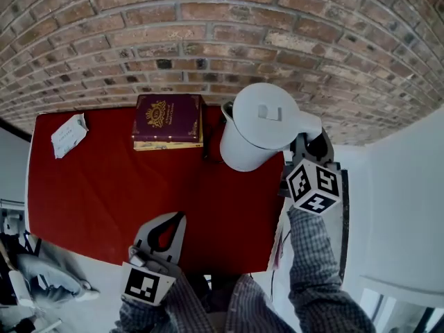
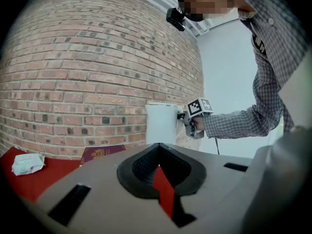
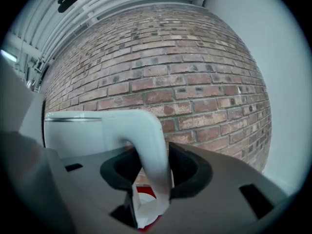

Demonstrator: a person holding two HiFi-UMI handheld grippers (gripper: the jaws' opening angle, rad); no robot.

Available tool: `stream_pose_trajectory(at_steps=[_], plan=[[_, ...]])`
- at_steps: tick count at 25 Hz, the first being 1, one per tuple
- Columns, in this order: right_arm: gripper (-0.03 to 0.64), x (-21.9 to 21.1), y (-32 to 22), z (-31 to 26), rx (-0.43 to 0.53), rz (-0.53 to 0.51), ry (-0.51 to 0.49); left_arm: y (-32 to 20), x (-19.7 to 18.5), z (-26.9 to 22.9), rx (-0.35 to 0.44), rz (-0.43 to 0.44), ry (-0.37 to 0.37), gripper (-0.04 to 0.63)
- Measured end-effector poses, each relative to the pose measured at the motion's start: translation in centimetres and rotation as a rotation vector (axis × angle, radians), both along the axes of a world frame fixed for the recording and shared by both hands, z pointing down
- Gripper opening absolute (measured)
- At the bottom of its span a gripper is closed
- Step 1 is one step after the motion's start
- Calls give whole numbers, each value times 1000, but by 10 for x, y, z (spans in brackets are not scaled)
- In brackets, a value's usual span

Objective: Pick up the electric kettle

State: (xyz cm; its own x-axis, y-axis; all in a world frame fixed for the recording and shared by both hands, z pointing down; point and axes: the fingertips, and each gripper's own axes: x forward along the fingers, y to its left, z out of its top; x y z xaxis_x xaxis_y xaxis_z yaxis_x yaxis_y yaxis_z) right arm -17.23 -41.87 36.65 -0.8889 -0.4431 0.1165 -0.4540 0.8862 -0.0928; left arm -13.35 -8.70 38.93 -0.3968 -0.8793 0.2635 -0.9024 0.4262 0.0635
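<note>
Your right tongs pinch the kettle by its handle alone, left tongs pressed together and empty: tilt your wrist and it could swing or slip.

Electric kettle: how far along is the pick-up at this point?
Done: the right gripper has its fingers closed on the electric kettle's handle. In hand: the kettle appears raised off the red table, though its underside is hidden. Left: only carrying it clear; the left gripper is shut and empty.
</note>
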Motion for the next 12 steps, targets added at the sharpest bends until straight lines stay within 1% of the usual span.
stream_pose_trajectory(at_steps=[3, 5, 12], plan=[[161, 15, 18, -10, -7, -7, -4, 5, 6, -3, -22, 35, -30, 5], [161, 25, 30, -17, -13, -16, -8, 8, 9, -3, -26, 51, -35, 5], [161, 58, 77, -47, -36, -49, -26, 17, 20, 12, -52, 120, -11, 5]])
